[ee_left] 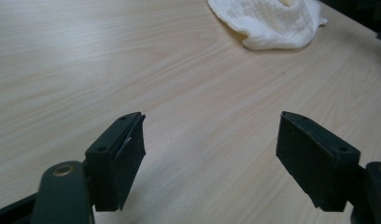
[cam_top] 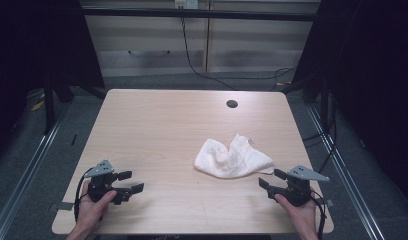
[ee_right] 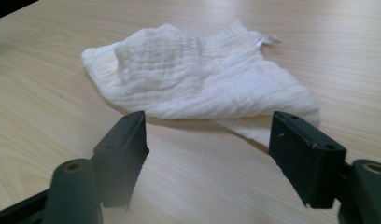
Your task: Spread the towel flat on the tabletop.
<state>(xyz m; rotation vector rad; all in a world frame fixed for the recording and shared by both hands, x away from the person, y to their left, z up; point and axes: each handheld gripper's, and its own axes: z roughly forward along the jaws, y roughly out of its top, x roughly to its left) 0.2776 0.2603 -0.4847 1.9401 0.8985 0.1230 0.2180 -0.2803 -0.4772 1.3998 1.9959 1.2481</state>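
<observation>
Left tool held low with jaws wide apart, right tool likewise, both empty

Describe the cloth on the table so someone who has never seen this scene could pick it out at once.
On the light wooden table, look right of centre, toward the person's side. There lies a crumpled white cloth, just ahead of the open right gripper and far from the open left gripper. It is the only soft, white thing there, with a crinkled weave.
</observation>
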